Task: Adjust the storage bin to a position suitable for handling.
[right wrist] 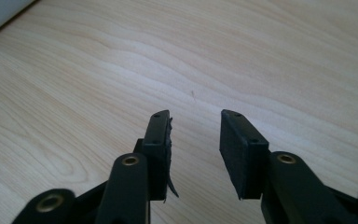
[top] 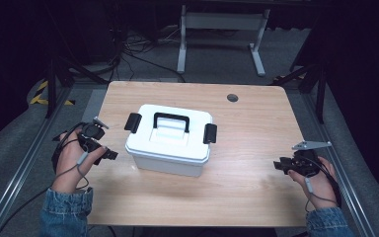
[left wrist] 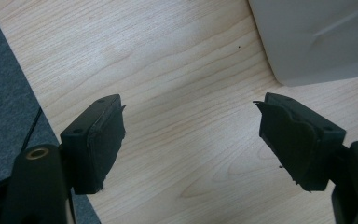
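From the high view, a white lidded box (top: 170, 140) (black handle, black latches) is sitting near the middle of the bench (top: 256, 128); the left tongs (top: 109, 153) are hovering just beside its left end, the right tongs (top: 278, 165) near the right edge, bare wood between. In the left gripper view, the left tongs (left wrist: 191, 135) are gaping wide by the box corner (left wrist: 317, 37). In the right gripper view, the right tongs (right wrist: 195, 140) are standing narrowly apart, empty.

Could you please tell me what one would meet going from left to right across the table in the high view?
Left gripper → left black latch of the white box → black handle on the lid → right black latch → round hole in the table → right gripper.
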